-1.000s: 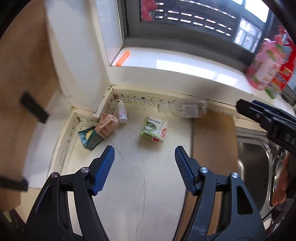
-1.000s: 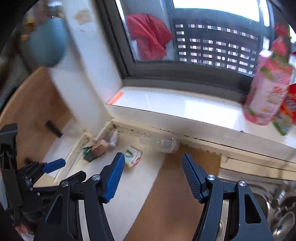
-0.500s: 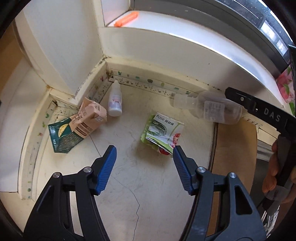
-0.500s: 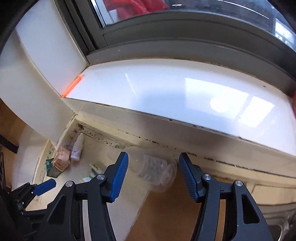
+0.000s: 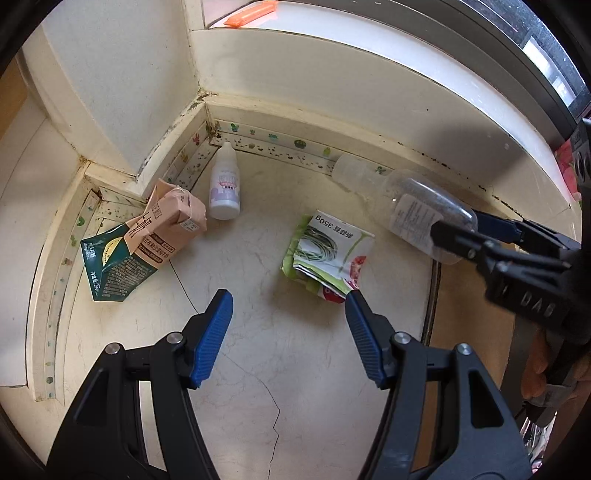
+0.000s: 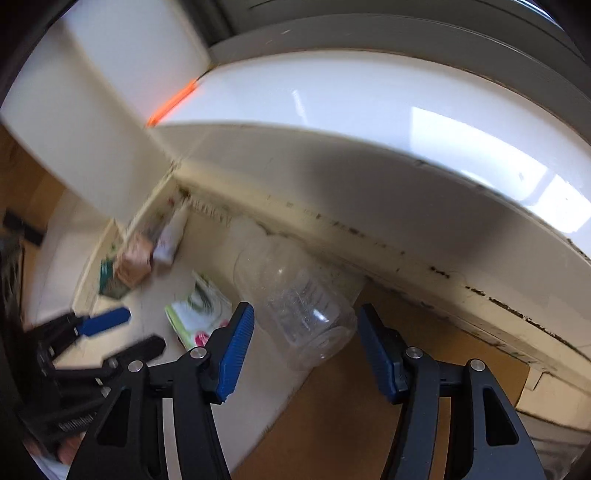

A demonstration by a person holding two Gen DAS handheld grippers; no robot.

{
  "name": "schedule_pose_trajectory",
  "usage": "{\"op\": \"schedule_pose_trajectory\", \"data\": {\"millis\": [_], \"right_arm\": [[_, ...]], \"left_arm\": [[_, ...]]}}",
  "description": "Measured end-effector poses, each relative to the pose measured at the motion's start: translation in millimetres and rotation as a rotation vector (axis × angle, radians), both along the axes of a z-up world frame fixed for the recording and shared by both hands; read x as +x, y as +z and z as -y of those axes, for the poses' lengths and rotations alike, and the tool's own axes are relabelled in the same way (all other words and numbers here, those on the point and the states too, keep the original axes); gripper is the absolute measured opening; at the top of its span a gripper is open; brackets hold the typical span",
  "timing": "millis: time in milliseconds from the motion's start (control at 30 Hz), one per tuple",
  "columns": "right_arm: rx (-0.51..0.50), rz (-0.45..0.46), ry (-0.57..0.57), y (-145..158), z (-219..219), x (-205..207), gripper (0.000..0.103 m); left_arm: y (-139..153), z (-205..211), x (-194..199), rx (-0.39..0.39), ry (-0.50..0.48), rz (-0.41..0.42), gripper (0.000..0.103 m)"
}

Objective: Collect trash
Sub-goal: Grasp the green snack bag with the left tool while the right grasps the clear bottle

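A clear plastic bottle [image 5: 410,206] lies on its side by the back wall; in the right wrist view the bottle [image 6: 295,299] has its base between my open right gripper's [image 6: 304,350] fingers, not clamped. My left gripper [image 5: 288,317] is open and empty above the counter, just short of a green and white food packet [image 5: 325,254]. A crushed tan and green carton [image 5: 147,240] lies at the left corner. A small white bottle [image 5: 224,184] lies beside it.
The cream counter [image 5: 258,369] ends in a wall corner [image 5: 199,99] behind the trash. A white window sill [image 6: 369,110] with an orange strip [image 5: 245,18] runs above. A brown wooden board [image 6: 351,424] lies to the right.
Both grippers have moved forward and down toward the counter. The right gripper has closed in on the clear bottle, so its base now sits between the open fingers. The left one neared the packet.
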State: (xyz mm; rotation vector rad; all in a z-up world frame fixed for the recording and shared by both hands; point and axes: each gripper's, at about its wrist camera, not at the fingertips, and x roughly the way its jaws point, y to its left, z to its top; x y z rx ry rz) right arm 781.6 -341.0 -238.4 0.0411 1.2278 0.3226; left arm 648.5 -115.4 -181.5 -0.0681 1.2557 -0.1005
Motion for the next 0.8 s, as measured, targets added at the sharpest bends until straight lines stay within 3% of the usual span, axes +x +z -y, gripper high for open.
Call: {"op": "schedule_pose_trajectory", "data": {"millis": [333, 633, 700, 800], "right_arm": [[-0.027, 0.016, 0.061, -25, -33, -5, 0.062], [0.007, 0.054, 0.02, -33, -41, -32, 0.058], [0.024, 0.062, 0.001, -28, -46, -34, 0.058], [0.032, 0.083, -0.025, 7, -26, -55, 0.058]], "left_arm": [[2, 4, 8, -0.046, -0.028, -0.024, 0.061], [-12, -2, 19, -0.138, 0.053, -0.094, 0.061], [-17, -1, 20, -0.139, 0.064, -0.098, 0.061], [-24, 4, 23, -0.157, 0.088, -0.107, 0.057]]}}
